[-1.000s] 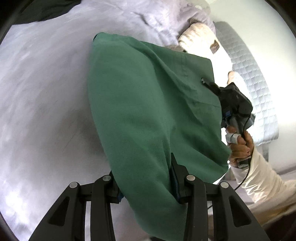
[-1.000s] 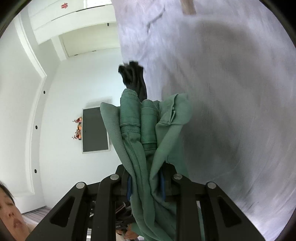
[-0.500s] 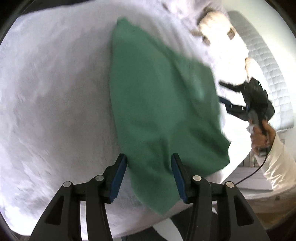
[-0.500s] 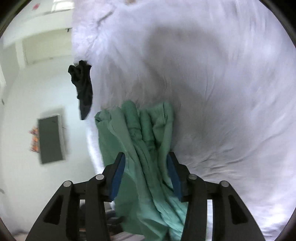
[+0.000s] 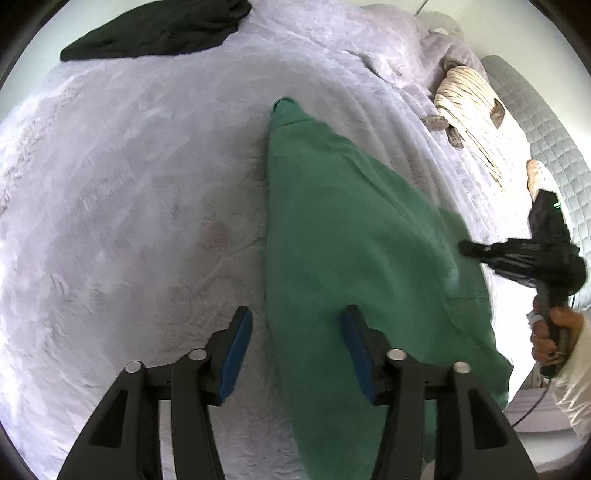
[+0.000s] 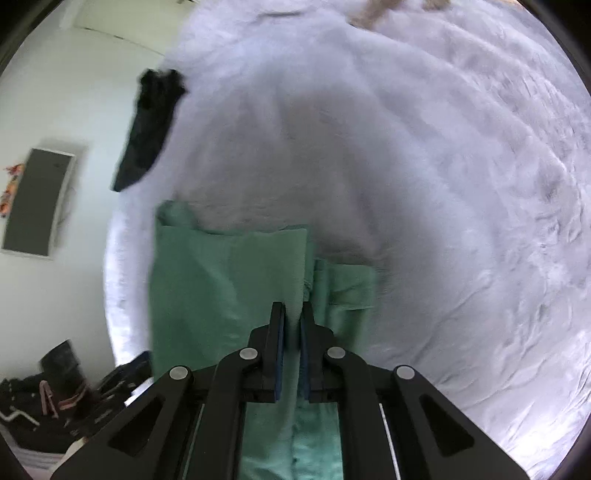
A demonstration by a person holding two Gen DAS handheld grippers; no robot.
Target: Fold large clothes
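Note:
A green garment (image 5: 354,236) lies folded lengthwise on the pale lilac bedspread (image 5: 129,206), its near end hanging over the bed's edge. My left gripper (image 5: 297,332) is open, its blue pads apart above the garment's near part and holding nothing. My right gripper (image 5: 469,248) shows in the left wrist view at the garment's right edge. In the right wrist view the garment (image 6: 221,280) lies flat and my right gripper (image 6: 291,317) has its jaws nearly together just above the cloth, with a narrow gap and nothing visibly pinched.
A dark garment (image 5: 155,29) lies at the bed's far left corner, also in the right wrist view (image 6: 151,125). A cream striped garment (image 5: 472,99) lies far right by a quilted white headboard (image 5: 546,147). Dark clutter (image 6: 55,398) sits on the floor.
Both grippers let go of the green garment, which now lies flat on the bed. The left jaws opened wide; the right jaws opened and then closed nearly together.

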